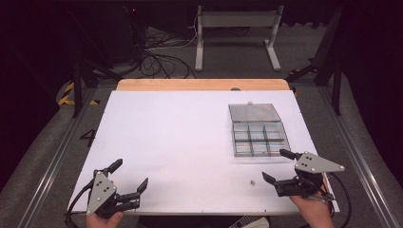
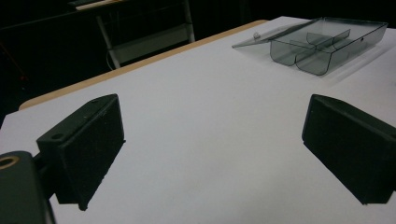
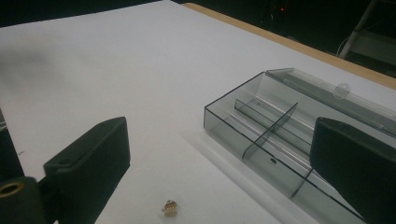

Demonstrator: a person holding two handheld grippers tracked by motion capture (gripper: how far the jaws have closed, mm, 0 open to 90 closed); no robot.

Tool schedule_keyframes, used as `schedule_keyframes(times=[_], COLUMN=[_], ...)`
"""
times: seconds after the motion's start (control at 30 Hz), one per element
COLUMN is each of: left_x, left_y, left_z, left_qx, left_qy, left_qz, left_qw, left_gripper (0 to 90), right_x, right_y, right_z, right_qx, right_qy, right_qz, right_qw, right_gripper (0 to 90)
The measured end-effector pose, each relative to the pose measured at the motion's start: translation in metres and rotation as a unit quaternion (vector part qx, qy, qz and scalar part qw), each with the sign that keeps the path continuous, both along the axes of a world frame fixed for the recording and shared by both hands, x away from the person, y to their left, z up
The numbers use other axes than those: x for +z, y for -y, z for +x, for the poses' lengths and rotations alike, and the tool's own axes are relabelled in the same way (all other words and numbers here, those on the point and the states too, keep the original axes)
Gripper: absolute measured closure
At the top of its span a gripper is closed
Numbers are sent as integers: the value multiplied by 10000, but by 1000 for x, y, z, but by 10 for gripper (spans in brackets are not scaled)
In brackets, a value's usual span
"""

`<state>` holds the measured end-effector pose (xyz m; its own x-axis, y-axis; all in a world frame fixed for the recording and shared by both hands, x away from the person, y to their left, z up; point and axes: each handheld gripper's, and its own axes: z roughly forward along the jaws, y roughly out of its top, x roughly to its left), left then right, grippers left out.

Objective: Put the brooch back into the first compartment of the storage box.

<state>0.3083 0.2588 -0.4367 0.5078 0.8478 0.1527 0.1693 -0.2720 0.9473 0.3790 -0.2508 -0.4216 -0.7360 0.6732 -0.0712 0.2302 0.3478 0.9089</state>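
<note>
- Precision is what this step wants: my right hand-held gripper (image 1: pixel 274 165) hangs over the desk (image 1: pixel 180 142) with its jaws spread wide and nothing between them, and the small bead-like piece (image 1: pixel 252 182) lies just beside its lower jaw, toward my left.
- From the right gripper view the piece (image 3: pixel 170 207) sits on the bare desk between the jaws, near the bottom edge and apart from the clear compartment box (image 3: pixel 280 135). It looks like a tiny gold-toned bead or fastener, though it is too small for me to be sure.
- I would lower the jaws until their tips nearly brush the white surface, centre the piece between them, then close slowly so it does not skitter away.
- A light squeeze is probably enough; too much could flick it out sideways.
- The box (image 1: pixel 259 135) stands open, lid laid back, just beyond the gripper, so the carry should be short.
- My left hand-held gripper (image 1: pixel 129 175) rests wide and empty at the near left corner, well apart; I would leave it there.
</note>
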Motion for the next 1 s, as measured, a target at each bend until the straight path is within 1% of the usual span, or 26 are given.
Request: schedule_keyframes(times=[0.27,0.33,0.37,0.53,0.73,0.8,0.87,1.0], left_x=[0,0,0,0,0,0,0,0], left_y=[0,0,0,0,0,0,0,0], left_z=[0,0,0,0,0,0,0,0], left_qx=[3,7,10,10,21,38,36,34], left_qy=[-2,3,4,2,4,43,10,20], left_qz=[9,1,1,9,-1,44,15,16], left_qw=[10000,10000,10000,10000,10000,10000,10000,10000], left_gripper=[62,62,62,62,63,62,64,64], right_x=[4,7,7,10,12,12,12,12], right_y=[-6,-10,-11,-19,-25,-25,-27,-31], right_z=[9,13,14,20,26,27,30,34], right_qx=[45,84,107,168,192,196,169,171], right_qy=[-19,-24,21,4,-19,-37,-59,-38], right_qz=[-17,-47,-72,-95,-184,-159,-153,-178], right_qw=[10000,10000,9999,9998,9996,9997,9997,9997], right_gripper=[52,52,52,52,46,45,44,30])
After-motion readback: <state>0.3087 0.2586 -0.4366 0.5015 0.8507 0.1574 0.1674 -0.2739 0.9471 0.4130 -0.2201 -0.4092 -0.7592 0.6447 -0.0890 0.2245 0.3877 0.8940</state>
